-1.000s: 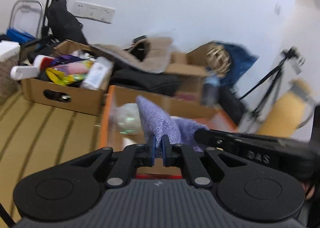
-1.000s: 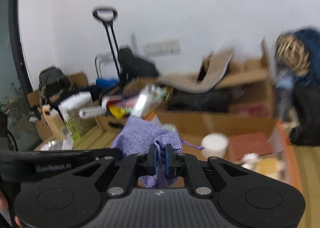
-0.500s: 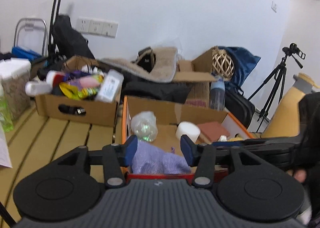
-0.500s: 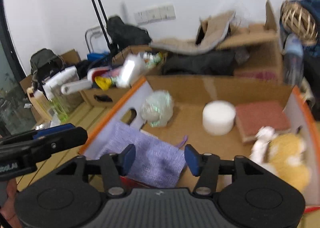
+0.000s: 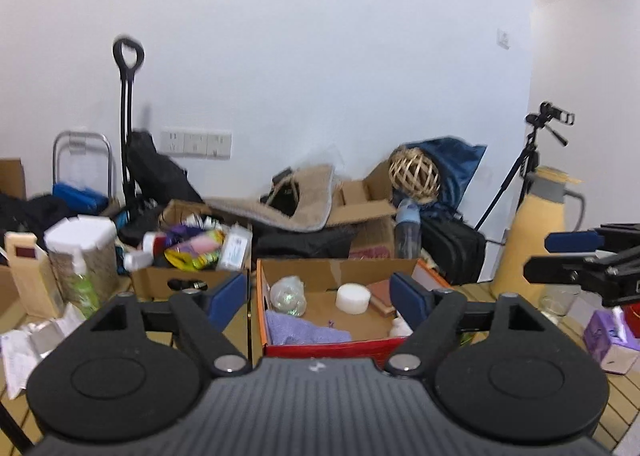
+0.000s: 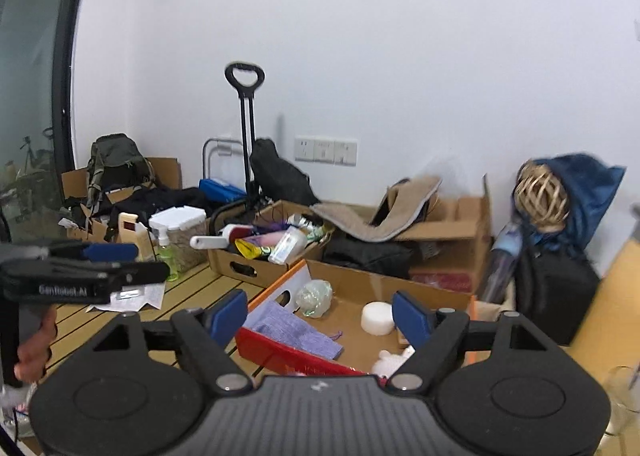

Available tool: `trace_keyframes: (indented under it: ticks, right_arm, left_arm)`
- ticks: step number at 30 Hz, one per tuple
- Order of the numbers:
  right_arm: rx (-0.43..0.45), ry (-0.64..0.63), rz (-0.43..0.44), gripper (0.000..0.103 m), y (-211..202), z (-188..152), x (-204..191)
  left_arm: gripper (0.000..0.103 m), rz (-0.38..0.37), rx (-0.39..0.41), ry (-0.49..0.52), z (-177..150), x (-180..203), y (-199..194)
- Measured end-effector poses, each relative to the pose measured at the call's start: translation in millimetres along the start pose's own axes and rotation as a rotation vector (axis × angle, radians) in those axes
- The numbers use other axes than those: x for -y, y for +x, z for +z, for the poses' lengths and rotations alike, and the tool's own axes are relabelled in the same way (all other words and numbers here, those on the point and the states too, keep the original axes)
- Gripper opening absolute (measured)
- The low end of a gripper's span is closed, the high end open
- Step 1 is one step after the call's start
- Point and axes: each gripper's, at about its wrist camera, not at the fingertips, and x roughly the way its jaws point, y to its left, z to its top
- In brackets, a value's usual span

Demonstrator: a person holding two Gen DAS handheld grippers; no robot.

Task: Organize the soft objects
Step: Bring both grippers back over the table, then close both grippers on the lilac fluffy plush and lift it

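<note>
Both the left gripper and right gripper are opening, empty; the purple cloth pouch lies in the cardboard box.

One piece of lettering can be read. In the right wrist view, white letters reading "GenRobot.AI" are printed on the black side of the left gripper, which is seen at the left edge of that picture. The last characters are slightly blurred. On the bottles, packets and cartons in the open cardboard box coloured labels are seen, but their print is too small and blurred to be made out.
</note>
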Motion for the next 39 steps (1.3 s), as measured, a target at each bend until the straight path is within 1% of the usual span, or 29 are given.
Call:
trace_keyframes:
  ticks: [3,5,7,10,12,14,17,20,22,24,30,34,35,36,37,38,39]
  right_arm:
    - [0.028,-0.016,-0.022,0.082,-39,-12,-8]
    - [0.047,-0.020,-0.037,0.085,-62,-29,-15]
    - [0.060,-0.030,-0.049,0.086,-84,-52,-23]
    - [0.083,-0.025,-0.077,0.086,-113,-90,-37]
    - [0.109,-0.027,-0.096,0.087,-131,-117,-50]
    - [0.119,-0.023,-0.088,0.087,-147,-144,-63]
    - [0.109,0.038,-0.069,0.088,-174,-175,-77]
    - [0.135,0.106,-0.043,0.091,-190,-200,-90]
    - [0.126,0.075,-0.038,0.091,-187,-210,-100]
    - [0.118,0.052,-0.068,0.091,-182,-214,-107]
    - [0.086,0.088,-0.055,0.090,-157,-218,-103]
    - [0.029,0.123,-0.032,0.089,-125,-221,-95]
    - [0.011,0.133,-0.024,0.083,-115,-220,-93]
    - [-0.008,0.144,-0.016,0.075,-103,-220,-91]
    - [-0.034,0.167,-0.001,0.070,-89,-218,-89]
    - [-0.053,0.194,0.014,0.059,-77,-216,-86]
    - [-0.070,0.229,0.038,0.053,-63,-214,-84]
  left_arm:
    - [0.083,-0.014,0.038,0.027,-9,11,-37]
    - [0.087,-0.010,0.049,0.033,-26,15,-62]
    - [0.088,0.006,0.053,0.042,-47,19,-86]
    - [0.097,0.034,0.081,0.043,-78,23,-123]
    - [0.099,0.039,0.089,0.050,-99,28,-149]
    - [0.101,0.034,0.091,0.062,-121,34,-175]
    - [0.102,0.050,0.085,0.018,-152,37,-209]
    - [0.103,0.032,0.061,0.003,-170,41,-224]
    - [0.103,0.041,0.049,0.030,-173,44,-222]
    - [0.103,0.068,0.048,0.042,-173,44,-216]
    - [0.103,0.072,0.011,0.011,-176,41,-186]
    - [0.103,0.075,-0.021,-0.011,-177,30,-149]
    - [0.102,0.085,-0.021,-0.015,-176,27,-138]
    - [0.100,0.098,-0.034,-0.010,-174,22,-124]
    - [0.093,0.107,-0.048,-0.006,-172,18,-112]
    - [0.086,0.108,-0.060,-0.007,-169,11,-97]
    - [0.082,0.102,-0.074,-0.010,-165,4,-84]
